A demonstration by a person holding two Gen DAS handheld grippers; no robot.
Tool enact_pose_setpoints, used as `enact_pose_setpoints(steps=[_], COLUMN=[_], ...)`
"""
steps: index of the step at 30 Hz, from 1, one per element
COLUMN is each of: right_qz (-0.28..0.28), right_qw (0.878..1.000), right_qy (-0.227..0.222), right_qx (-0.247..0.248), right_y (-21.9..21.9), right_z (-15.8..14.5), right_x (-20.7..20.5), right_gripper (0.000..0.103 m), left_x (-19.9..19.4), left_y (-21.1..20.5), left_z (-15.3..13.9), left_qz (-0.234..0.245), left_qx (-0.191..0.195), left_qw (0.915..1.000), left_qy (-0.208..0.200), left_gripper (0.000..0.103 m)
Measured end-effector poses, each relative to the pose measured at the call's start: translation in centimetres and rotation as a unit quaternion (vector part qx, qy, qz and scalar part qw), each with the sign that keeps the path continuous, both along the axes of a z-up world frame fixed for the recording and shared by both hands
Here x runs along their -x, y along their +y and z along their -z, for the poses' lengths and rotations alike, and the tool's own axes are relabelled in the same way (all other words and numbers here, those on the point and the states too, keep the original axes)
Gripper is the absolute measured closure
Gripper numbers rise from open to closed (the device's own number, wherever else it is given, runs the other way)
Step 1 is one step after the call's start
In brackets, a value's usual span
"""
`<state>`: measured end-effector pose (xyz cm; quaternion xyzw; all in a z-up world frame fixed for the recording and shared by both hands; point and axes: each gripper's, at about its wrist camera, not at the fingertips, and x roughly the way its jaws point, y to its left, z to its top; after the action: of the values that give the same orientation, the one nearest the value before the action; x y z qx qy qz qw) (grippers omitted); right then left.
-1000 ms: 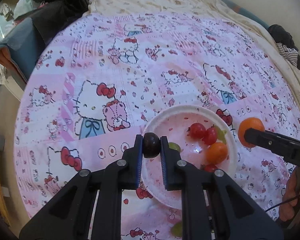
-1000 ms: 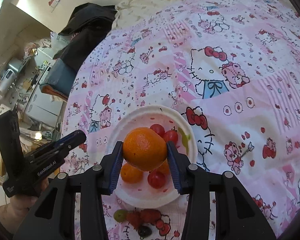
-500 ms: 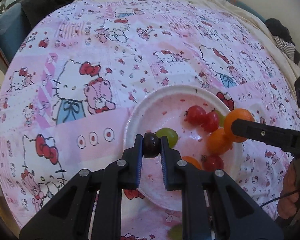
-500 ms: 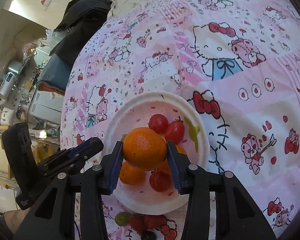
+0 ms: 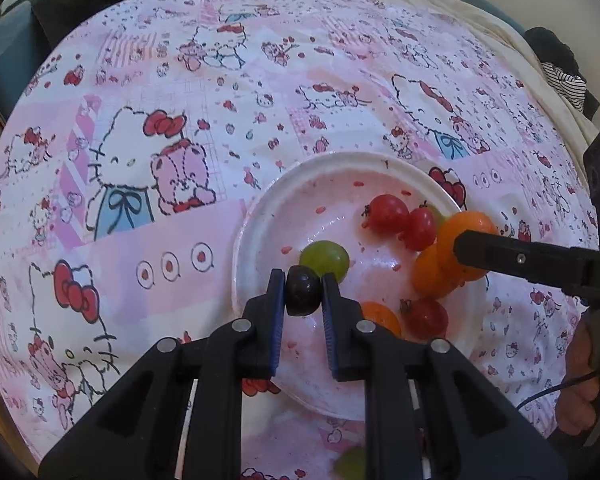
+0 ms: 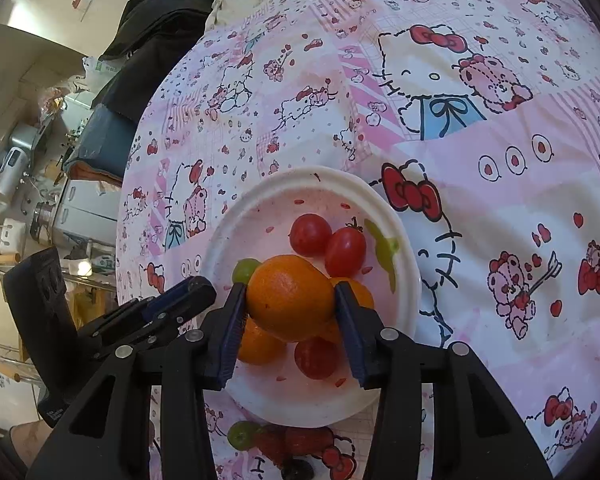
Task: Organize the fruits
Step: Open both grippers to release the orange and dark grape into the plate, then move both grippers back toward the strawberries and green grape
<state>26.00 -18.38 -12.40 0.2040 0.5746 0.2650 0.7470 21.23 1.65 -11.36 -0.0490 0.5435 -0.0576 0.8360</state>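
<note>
The left gripper (image 5: 303, 295) pinches a dark grape (image 5: 303, 290) just over the near left part of the white plate (image 5: 260, 216), low in the middle of the left view. A green grape (image 5: 325, 261) lies right behind it. The right gripper (image 6: 290, 304) squeezes a big orange (image 6: 290, 297) above the fruit pile in the middle of the right view.

Bring each one down low before letting go. Round fruit rolls. Put the grape on a bare spot. I think the orange hangs above a smaller orange (image 6: 260, 345) and a red tomato (image 6: 315, 358), but the view is partly blocked, so place it beside them, not on top.
</note>
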Motion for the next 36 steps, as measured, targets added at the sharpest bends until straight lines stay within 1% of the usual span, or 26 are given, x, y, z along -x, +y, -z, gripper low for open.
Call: enact_pose_setpoints(steps=[2, 3, 4, 5, 6, 7, 8, 14, 16, 20, 22, 24, 27, 32, 36], right_qz=[0.002, 0.003, 0.004, 0.006, 0.006, 0.008, 0.012, 0.016, 0.018, 0.018, 0.021, 0.016, 0.015, 0.033, 0.039], right_qw=[1.000, 1.000, 1.000, 1.000, 1.000, 1.000, 1.000, 0.999, 0.999, 0.999, 0.998, 0.998, 0.996, 0.996, 0.995], right_qy=[0.002, 0.004, 0.005, 0.006, 0.006, 0.003, -0.004, -0.024, -0.027, -0.048, -0.051, -0.064, -0.088, -0.085, -0.091], right_qx=[-0.002, -0.003, -0.004, -0.007, -0.013, -0.017, -0.018, -0.025, -0.023, -0.017, -0.016, -0.023, -0.010, -0.013, 0.001], right_y=[0.0, 0.0, -0.1, -0.1, -0.2, -0.2, -0.3, -0.7, -0.8, -1.0, -1.1, -1.3, -1.6, -3.0, -3.9], right_z=[0.0, 0.0, 0.0, 0.0, -0.1, -0.2, -0.6, -1.8, -2.1, -3.3, -3.9, -5.2, -6.6, -7.3, -7.9], right_x=[-0.1, -0.1, -0.1, -0.1, -0.2, -0.1, -0.1, -0.2, -0.2, -0.1, 0.1, 0.7, 1.6, 2.9, 4.2], right_gripper=[0.055, 0.055, 0.055, 0.052, 0.049, 0.036, 0.028, 0.028, 0.028, 0.028, 0.027, 0.027, 0.027, 0.027, 0.027], left_x=[0.2, 0.3, 0.3, 0.4, 0.4, 0.4, 0.3, 0.3, 0.4, 0.6, 0.9, 1.4, 2.4, 3.7, 5.1], left_y=[-0.1, -0.1, -0.2, -0.2, -0.2, -0.1, -0.1, 0.2, 0.4, 0.5, 0.7, 0.8, 1.0, 1.2, 0.9], left_z=[-0.1, -0.3, -0.4, -0.5, -0.6, -0.8, -0.9, -1.2, -1.3, -2.0, -2.7, -3.5, -4.7, -5.9, -6.8], left_qz=[0.000, -0.003, -0.003, -0.003, -0.003, -0.004, -0.005, -0.008, -0.011, -0.016, -0.020, -0.024, -0.032, -0.037, -0.026], left_qx=[0.000, -0.003, -0.004, -0.004, -0.002, 0.000, 0.002, -0.009, -0.011, -0.012, -0.008, -0.003, -0.005, 0.000, -0.003], left_qw=[1.0000, 1.0000, 0.9999, 0.9999, 0.9999, 0.9999, 0.9999, 0.9997, 0.9997, 0.9994, 0.9991, 0.9986, 0.9971, 0.9962, 0.9957], left_qy=[-0.003, -0.008, -0.011, -0.012, -0.012, -0.013, -0.014, -0.020, -0.021, -0.028, -0.037, -0.048, -0.068, -0.079, -0.089], left_gripper=[0.053, 0.048, 0.038, 0.033, 0.031, 0.030, 0.029, 0.029, 0.029, 0.029, 0.029, 0.029, 0.029, 0.029, 0.029])
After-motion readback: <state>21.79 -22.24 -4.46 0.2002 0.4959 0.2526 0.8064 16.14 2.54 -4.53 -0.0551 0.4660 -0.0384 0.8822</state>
